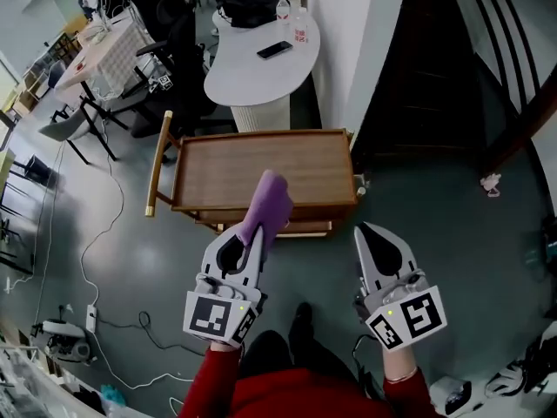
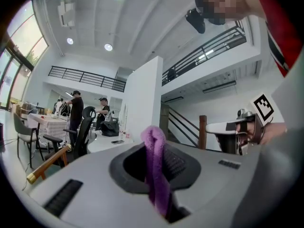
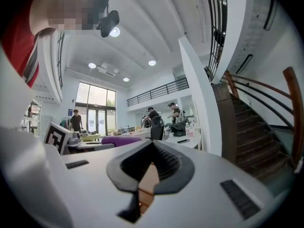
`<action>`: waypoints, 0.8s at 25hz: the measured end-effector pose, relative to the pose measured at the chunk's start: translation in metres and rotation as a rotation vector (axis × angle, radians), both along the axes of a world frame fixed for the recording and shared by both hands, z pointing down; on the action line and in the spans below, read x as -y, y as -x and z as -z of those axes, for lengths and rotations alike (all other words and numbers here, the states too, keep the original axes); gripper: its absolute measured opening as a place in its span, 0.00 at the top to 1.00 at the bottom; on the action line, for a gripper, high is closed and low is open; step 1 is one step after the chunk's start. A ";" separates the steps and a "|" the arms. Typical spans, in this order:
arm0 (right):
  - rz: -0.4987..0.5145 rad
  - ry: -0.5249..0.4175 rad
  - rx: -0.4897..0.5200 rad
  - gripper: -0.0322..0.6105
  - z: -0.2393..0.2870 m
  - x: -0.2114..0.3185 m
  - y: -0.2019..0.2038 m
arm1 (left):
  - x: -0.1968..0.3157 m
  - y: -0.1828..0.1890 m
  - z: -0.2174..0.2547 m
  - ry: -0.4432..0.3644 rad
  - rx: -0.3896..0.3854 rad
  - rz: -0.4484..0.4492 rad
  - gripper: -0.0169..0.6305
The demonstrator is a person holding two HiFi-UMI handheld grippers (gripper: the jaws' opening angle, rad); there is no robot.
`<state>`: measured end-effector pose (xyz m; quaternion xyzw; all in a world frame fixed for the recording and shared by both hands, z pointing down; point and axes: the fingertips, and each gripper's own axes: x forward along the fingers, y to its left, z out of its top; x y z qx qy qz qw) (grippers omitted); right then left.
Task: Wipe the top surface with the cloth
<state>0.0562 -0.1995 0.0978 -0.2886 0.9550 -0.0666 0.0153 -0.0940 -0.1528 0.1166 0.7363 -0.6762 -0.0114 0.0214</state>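
A purple cloth (image 1: 265,202) sticks up out of my left gripper (image 1: 256,235), which is shut on it. In the left gripper view the cloth (image 2: 157,171) stands pinched between the jaws of that gripper (image 2: 155,148). Ahead of both grippers is a wooden cart with a bare brown top (image 1: 287,165); from the head view the cloth overlaps the cart's near edge. My right gripper (image 1: 371,232) is held level to the right of the cart, shut and empty, its tips meeting (image 3: 152,144). The right gripper view catches the cloth (image 3: 121,140) to its left.
The cart has a long handle (image 1: 157,162) on its left side. Behind it stands a white round table (image 1: 252,75) with a phone (image 1: 275,50), bottles and a black bag. Office chairs and people are at the far left, cables (image 1: 96,259) lie on the floor, and dark stairs (image 1: 435,68) rise at the right.
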 end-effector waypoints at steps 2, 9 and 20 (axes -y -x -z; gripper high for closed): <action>0.006 -0.022 0.016 0.94 0.009 0.001 0.002 | -0.002 -0.001 0.005 -0.018 -0.013 -0.004 0.90; 0.038 -0.070 0.053 0.94 0.023 -0.012 0.022 | -0.008 -0.009 0.026 -0.042 0.067 -0.041 0.90; 0.025 -0.066 -0.044 0.94 0.004 -0.013 0.034 | -0.006 -0.014 0.031 -0.043 0.107 -0.082 0.90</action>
